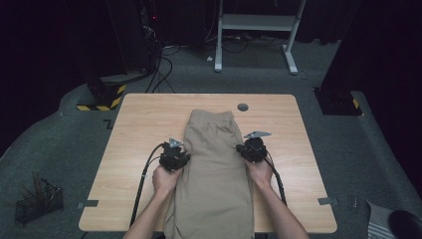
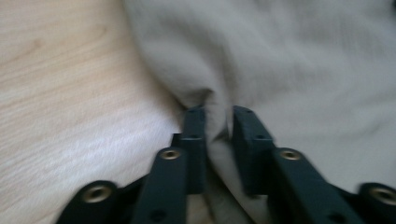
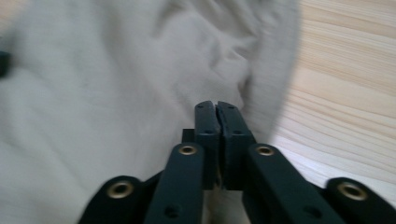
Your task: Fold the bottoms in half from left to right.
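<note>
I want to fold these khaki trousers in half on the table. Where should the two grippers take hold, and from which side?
Grip the khaki trousers at their long side edges, mid-length, each gripper coming in from its own side. They lie flat and narrow, so only the edges offer a fold to pinch. The left gripper and right gripper already pinch there.

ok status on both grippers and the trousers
Left gripper shut on a pinch of the khaki trousers at their left edge. Right gripper shut on the right edge. Trousers flat on the table, legs overhanging near side. Nothing in the way.
</note>
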`<state>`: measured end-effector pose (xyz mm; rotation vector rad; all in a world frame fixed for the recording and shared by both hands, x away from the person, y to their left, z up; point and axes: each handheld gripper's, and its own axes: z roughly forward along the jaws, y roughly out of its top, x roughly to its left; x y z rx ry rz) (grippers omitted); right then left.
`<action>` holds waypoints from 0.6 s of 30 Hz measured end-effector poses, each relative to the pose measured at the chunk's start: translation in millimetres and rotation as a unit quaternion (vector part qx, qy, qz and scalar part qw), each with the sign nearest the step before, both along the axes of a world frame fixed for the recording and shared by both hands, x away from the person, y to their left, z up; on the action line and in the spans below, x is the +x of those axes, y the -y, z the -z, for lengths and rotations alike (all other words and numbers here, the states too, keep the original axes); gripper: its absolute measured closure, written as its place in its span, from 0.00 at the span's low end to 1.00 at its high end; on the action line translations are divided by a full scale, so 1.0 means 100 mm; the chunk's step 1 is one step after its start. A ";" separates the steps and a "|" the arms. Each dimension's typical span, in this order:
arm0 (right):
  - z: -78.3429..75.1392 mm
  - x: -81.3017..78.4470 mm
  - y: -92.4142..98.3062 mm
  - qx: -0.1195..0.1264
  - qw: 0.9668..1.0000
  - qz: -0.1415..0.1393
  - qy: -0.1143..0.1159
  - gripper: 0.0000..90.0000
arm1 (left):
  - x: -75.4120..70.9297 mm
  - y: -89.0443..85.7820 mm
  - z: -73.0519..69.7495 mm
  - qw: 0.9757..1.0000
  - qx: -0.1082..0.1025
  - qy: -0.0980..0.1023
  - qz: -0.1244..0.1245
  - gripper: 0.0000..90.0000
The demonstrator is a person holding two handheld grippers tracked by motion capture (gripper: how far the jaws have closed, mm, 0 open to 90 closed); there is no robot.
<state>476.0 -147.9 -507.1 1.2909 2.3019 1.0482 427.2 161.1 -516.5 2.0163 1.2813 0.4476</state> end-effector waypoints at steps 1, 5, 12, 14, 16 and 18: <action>0.00 0.00 0.05 0.003 1.000 0.004 0.001 0.99 | -0.03 -0.01 0.00 1.000 -0.001 -0.001 0.006 0.92; 0.02 -0.02 0.12 -0.012 1.000 -0.003 -0.010 0.98 | -0.08 0.02 -0.03 1.000 0.013 -0.007 0.019 0.94; -0.08 -0.01 0.14 0.019 1.000 0.008 0.015 0.71 | 0.01 -0.01 -0.07 1.000 -0.027 0.011 0.004 0.62; -0.08 0.02 0.10 0.018 1.000 0.008 0.014 0.73 | 0.07 0.02 -0.05 1.000 -0.026 0.002 0.007 0.67; -0.03 0.07 0.04 0.006 1.000 -0.001 0.001 0.84 | 0.09 0.05 -0.02 1.000 -0.019 -0.007 0.015 0.77; 0.02 0.07 0.00 -0.004 1.000 -0.015 -0.011 0.98 | 0.05 0.07 -0.01 1.000 -0.013 -0.007 0.026 0.88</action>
